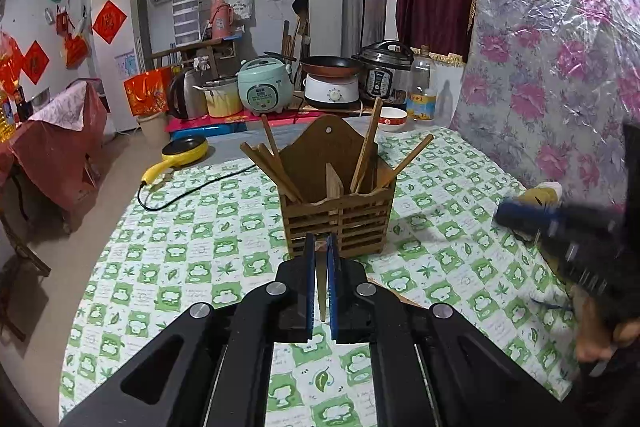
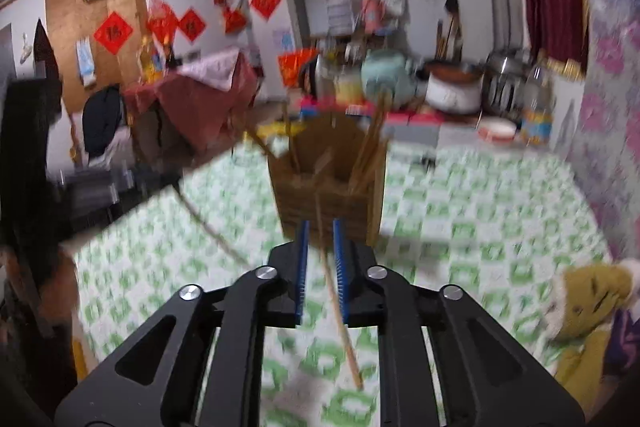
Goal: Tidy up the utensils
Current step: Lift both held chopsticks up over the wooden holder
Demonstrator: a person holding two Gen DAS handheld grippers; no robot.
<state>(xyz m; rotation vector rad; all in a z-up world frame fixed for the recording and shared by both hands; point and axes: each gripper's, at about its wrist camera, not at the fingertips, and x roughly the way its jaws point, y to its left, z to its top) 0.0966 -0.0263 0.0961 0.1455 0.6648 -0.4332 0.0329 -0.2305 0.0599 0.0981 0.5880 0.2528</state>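
Standing mid-table, the wooden holder (image 1: 338, 205) already carries several chopsticks. The left gripper (image 1: 320, 247) pinches one stick (image 1: 321, 291); the right gripper (image 2: 320, 239), jaws slightly parted, has another chopstick (image 2: 340, 323) between them, both still to go in.

Holder (image 1: 338, 203) on table (image 1: 192, 251), chopsticks (image 1: 366, 155) in it. Pan (image 1: 186, 150) behind-left. Cookers (image 1: 264, 85) behind table. Bowl (image 1: 393, 119), bottle (image 1: 423, 89) behind-right.
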